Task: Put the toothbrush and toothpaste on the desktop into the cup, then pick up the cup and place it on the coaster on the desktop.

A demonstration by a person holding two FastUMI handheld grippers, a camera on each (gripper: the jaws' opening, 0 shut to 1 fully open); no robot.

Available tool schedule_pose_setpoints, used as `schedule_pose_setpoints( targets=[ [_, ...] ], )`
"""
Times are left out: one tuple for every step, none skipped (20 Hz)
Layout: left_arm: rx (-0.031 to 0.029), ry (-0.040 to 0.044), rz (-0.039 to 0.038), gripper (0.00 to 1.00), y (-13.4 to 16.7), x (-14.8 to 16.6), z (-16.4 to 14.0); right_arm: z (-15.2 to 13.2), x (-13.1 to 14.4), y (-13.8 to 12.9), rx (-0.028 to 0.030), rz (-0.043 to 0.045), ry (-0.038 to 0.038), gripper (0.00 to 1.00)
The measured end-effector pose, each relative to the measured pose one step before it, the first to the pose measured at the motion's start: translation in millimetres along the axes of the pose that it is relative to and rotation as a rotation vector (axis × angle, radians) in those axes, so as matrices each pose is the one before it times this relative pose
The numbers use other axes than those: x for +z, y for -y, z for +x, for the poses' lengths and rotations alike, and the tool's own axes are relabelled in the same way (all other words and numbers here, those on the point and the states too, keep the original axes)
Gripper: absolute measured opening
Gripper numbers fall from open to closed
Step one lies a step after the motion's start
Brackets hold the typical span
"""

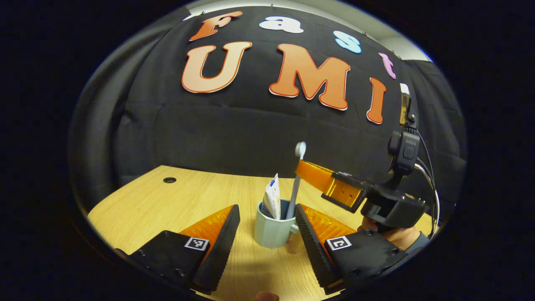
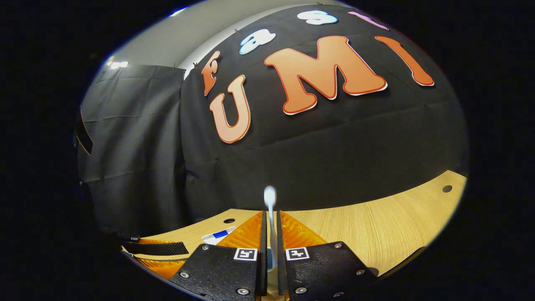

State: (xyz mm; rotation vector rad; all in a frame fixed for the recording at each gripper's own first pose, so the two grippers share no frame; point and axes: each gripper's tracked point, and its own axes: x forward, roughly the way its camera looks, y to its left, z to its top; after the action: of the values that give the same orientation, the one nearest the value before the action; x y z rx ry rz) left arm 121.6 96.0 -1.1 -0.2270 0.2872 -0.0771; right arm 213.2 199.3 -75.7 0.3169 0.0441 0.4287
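1. Left tool (image 1: 267, 228): spread wide, released, flanking the cup (image 1: 273, 228) without touching it.
2. Cup on the desk (image 1: 167, 205), toothpaste (image 1: 272, 200) and toothbrush (image 1: 295, 184) upright inside.
3. Right tool (image 2: 271, 234): clenched on the toothbrush handle, brush head at 12 o'clock; cup rim mostly hidden below.
4. Wooden desk, black cloth wall behind.

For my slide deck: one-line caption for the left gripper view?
Open left tongs flank the cup holding toothpaste, while right tongs grip the toothbrush.

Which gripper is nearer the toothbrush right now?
Right. The right gripper is shut on the toothbrush; the left gripper is open around the cup.
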Motion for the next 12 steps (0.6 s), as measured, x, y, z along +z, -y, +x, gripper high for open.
schedule_pose_setpoints(
  targets=[
    [-0.00898,-0.02093,-0.01852,0.87,4.12,2.53,-2.34,-3.35,1.13,3.5,-0.00529,-0.00511,-0.00626,0.11],
    [-0.0091,-0.02116,-0.01374,0.87,3.68,2.87,-0.36,-5.46,3.01,1.73,-0.00027,-0.0017,-0.00098,0.1],
    [-0.00649,-0.02342,-0.01108,0.87,4.08,3.19,-0.3,-7.13,5.07,1.01,0.00542,0.00193,0.00519,0.1],
    [-0.00668,-0.02836,-0.00426,0.87,5.18,0.67,0.19,-5.09,5.74,0.05,0.00303,0.00081,0.00789,0.11],
    [-0.00169,-0.0337,-0.00243,0.87,4.5,0.82,1.42,-7.63,7.15,2.55,-0.00589,-0.00388,0.00112,0.11],
    [-0.01491,-0.0381,-0.00259,0.87,6.78,-0.4,2.94,-7.51,5.86,3.47,-0.01019,-0.00401,-0.00495,0.12],
    [-0.0101,-0.04167,0.00014,0.89,7.57,0.68,0.55,-7.5,4.35,4.56,-0.01088,0.00125,-0.01417,0.14],
    [-0.00231,-0.04036,0.00129,0.92,6.72,1.12,1.37,-9.64,6.83,0.1,0.01209,0.00549,-0.00268,0.22],
    [-0.0013,-0.03461,0.00017,0.92,4.46,2.65,1.09,-9.77,8.93,0.5,0.00685,-0.0015,0.00622,0.25],
    [0.01257,-0.03147,-0.00337,0.93,2.3,-0.13,1.83,-9.25,9.21,5.56,-0.00952,-0.01361,0.01081,0.3],
    [0.01084,-0.02575,0.0005,0.92,2.51,1.71,2.06,-9.75,10.5,6.25,-0.01329,-0.02348,0.01913,0.34],
    [0.02714,-0.02454,0.00501,0.93,0.79,-1.18,0.08,-8.26,7.23,5.94,-0.01472,-0.02516,0.01544,0.4]
  ],
)
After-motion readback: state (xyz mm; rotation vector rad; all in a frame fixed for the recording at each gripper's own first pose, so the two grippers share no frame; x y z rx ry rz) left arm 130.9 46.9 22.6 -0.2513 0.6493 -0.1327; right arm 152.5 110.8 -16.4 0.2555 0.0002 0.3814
